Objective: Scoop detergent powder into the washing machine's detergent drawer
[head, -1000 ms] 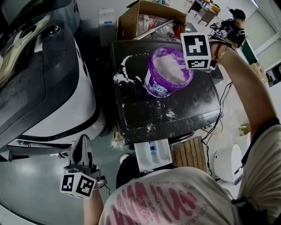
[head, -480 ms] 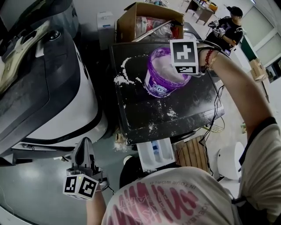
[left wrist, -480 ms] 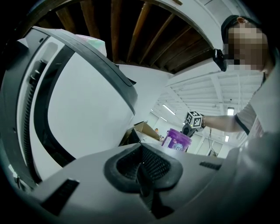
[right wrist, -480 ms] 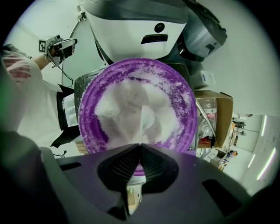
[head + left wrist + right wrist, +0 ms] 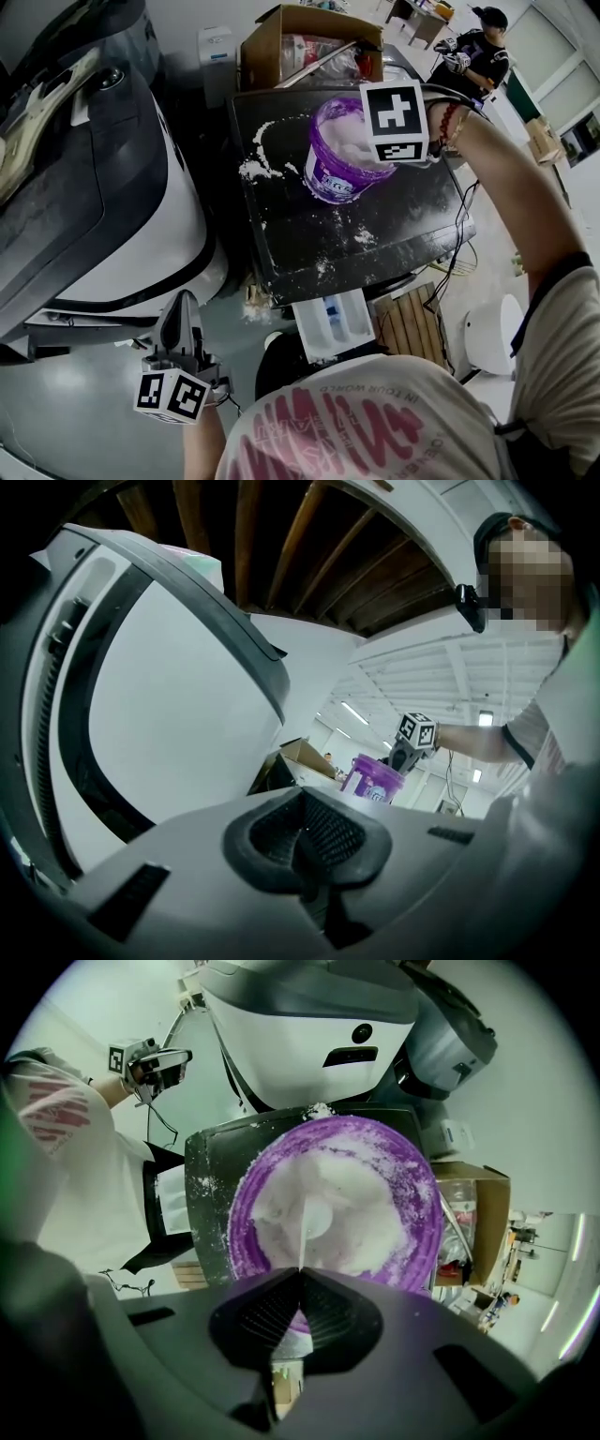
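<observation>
The purple detergent tub (image 5: 330, 178) stands open on the black washing machine top (image 5: 384, 234), full of white powder (image 5: 370, 1208). My right gripper (image 5: 377, 150) points down into the tub's right side, shut on the thin handle of a white scoop (image 5: 317, 1218) whose bowl lies in the powder. The white detergent drawer (image 5: 330, 323) is pulled out at the machine's front edge, just ahead of my body. My left gripper (image 5: 180, 305) hangs low at the left, far from the tub, with its jaws together on nothing. From there the tub (image 5: 377, 782) shows in the distance.
Spilt powder (image 5: 255, 169) is scattered on the machine top. A large white and black appliance (image 5: 103, 187) fills the left. A cardboard box (image 5: 309, 37) stands behind the tub. A wooden crate (image 5: 412, 323) sits beside the drawer. A person (image 5: 473, 52) stands at the far back.
My right gripper has shifted a little left, further over the tub's opening. The left gripper has kept its place.
</observation>
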The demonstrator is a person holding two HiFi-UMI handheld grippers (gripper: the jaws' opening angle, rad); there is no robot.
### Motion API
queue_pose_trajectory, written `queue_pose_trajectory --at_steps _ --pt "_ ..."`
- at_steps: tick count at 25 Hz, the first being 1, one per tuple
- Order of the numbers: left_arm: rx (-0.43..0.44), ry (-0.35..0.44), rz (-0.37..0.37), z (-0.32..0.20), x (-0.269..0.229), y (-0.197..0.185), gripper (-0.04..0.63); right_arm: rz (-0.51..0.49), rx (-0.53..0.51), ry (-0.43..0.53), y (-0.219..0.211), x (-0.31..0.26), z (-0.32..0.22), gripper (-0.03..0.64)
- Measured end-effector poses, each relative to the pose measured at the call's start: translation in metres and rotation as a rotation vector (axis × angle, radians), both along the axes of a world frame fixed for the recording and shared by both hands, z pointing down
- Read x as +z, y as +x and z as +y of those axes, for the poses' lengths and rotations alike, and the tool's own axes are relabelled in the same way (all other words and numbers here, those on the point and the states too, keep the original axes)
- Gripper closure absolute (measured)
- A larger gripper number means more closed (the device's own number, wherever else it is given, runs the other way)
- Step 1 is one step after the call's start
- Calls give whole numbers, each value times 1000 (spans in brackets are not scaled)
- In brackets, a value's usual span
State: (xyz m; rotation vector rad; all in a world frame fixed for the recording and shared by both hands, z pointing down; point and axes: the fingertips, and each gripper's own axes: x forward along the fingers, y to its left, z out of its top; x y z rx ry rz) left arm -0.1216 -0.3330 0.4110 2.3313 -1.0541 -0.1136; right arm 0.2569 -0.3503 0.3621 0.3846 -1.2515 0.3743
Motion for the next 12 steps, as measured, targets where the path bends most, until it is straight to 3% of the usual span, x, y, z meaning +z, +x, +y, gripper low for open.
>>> queue_pose_trajectory --at_steps 12 --pt "-34 17 -9 14 -7 -8 594 -101 6 -41 -14 -9 10 614"
